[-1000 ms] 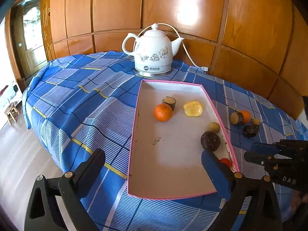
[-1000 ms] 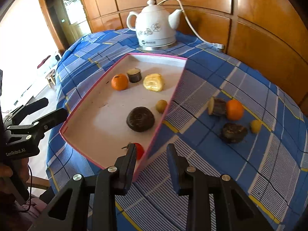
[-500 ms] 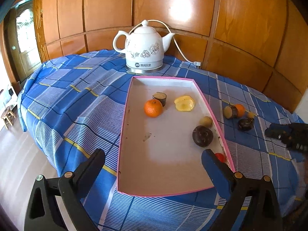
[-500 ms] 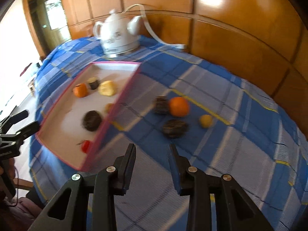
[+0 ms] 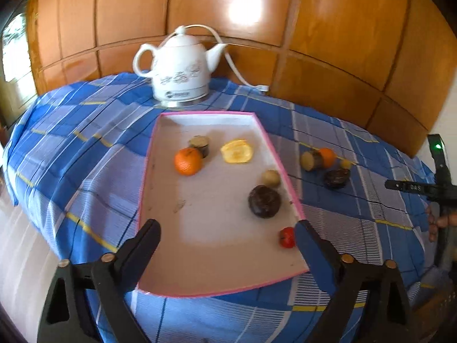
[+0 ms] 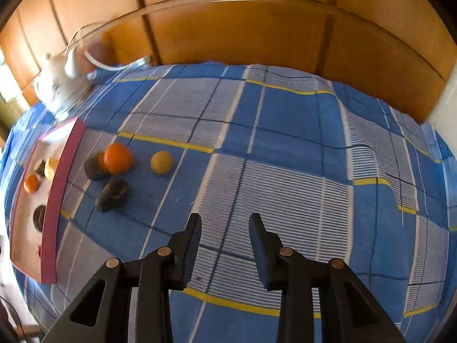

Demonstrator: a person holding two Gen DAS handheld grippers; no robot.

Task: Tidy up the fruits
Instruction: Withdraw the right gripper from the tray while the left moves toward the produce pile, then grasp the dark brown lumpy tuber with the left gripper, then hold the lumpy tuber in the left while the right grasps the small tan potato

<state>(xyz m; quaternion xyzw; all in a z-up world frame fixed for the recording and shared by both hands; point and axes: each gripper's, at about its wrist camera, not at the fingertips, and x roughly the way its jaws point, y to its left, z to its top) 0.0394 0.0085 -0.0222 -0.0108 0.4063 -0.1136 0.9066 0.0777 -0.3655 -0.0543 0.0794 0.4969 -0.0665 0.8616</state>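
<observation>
Right hand-held gripper (image 6: 224, 223) swings off the tray (image 6: 61, 177) over bare cloth, jaws narrow, empty. Loose fruits (image 6: 117, 158) lie up-left of it, beside the tray's right edge. Left hand-held gripper (image 5: 227, 228), farther, closes partway, empty.

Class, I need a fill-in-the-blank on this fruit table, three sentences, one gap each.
1. The pink-rimmed white tray holds ___ pieces.
2. The white ceramic kettle stands on the ___ checked cloth.
3. The small yellow round fruit lies ___ the tray.

Missing words: six; blue; outside
</observation>
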